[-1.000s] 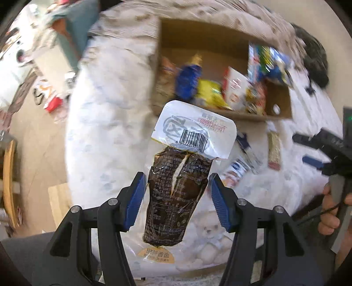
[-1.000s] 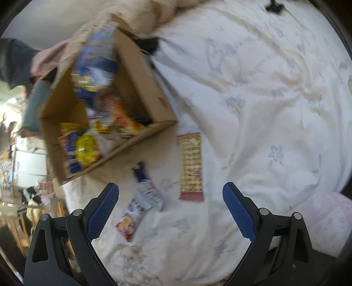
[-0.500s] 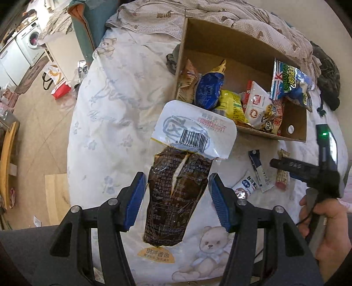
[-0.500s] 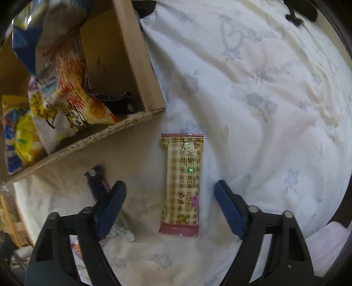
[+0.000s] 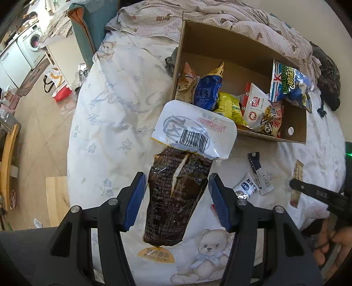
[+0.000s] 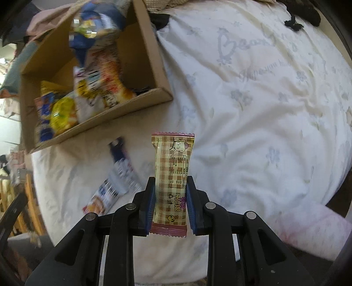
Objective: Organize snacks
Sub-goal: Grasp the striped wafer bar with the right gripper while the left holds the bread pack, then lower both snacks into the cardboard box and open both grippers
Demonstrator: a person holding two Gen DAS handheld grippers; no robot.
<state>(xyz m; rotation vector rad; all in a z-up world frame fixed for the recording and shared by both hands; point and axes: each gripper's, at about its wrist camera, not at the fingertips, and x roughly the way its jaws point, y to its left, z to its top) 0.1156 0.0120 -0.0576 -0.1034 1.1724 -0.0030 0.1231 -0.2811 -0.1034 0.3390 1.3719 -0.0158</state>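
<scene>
My left gripper (image 5: 177,199) is shut on a dark brown snack pouch with a white barcode top (image 5: 180,176) and holds it above the bed. My right gripper (image 6: 169,203) is shut on a checked cream and pink wafer bar (image 6: 172,176). It also shows in the left wrist view (image 5: 296,184) next to my right gripper's finger (image 5: 312,192). The cardboard box (image 5: 242,46), also in the right wrist view (image 6: 145,44), lies on the bed and holds several snack bags (image 5: 257,105).
Two small sachets (image 5: 256,176) lie on the white floral bedsheet (image 6: 264,99) in front of the box; they also show in the right wrist view (image 6: 118,176). A checked blanket (image 5: 198,17) lies behind the box. The bed's left edge drops to the floor (image 5: 39,132).
My right gripper has closed on the wafer bar and lifted it off the sheet. My left gripper still holds the brown pouch, little moved.
</scene>
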